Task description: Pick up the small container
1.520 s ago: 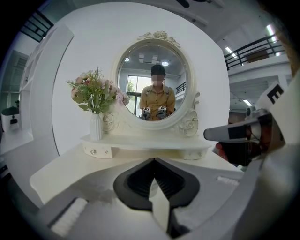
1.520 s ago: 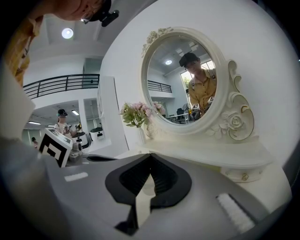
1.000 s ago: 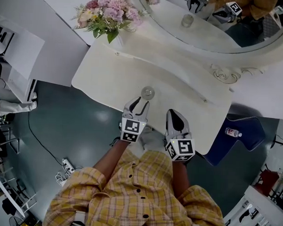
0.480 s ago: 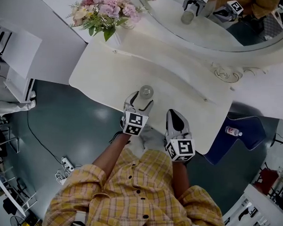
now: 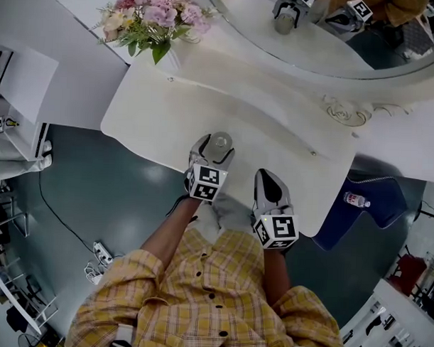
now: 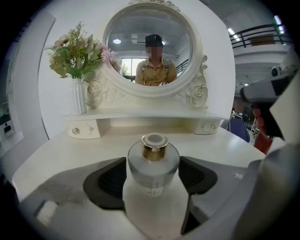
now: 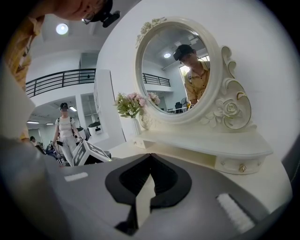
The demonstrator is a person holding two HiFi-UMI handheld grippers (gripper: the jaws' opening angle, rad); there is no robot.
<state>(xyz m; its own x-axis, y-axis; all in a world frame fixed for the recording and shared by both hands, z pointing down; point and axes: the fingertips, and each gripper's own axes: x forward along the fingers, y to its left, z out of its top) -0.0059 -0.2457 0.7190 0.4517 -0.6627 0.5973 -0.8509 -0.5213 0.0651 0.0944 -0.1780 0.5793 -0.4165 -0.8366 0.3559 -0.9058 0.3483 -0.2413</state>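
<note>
Left gripper (image 5: 216,147) jaws just been opening, wide now; bottle (image 6: 153,164) stands between, not gripped. Squeeze, lift not yet done. Right gripper (image 5: 268,178) closed, empty, near table (image 5: 289,129) edge.

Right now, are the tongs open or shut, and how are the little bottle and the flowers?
left tongs: open, jaws just widened, small container between them, not squeezed
right tongs: shut, nothing held
small container: upright on the table, cap on
flowers: upright in the vase
</note>
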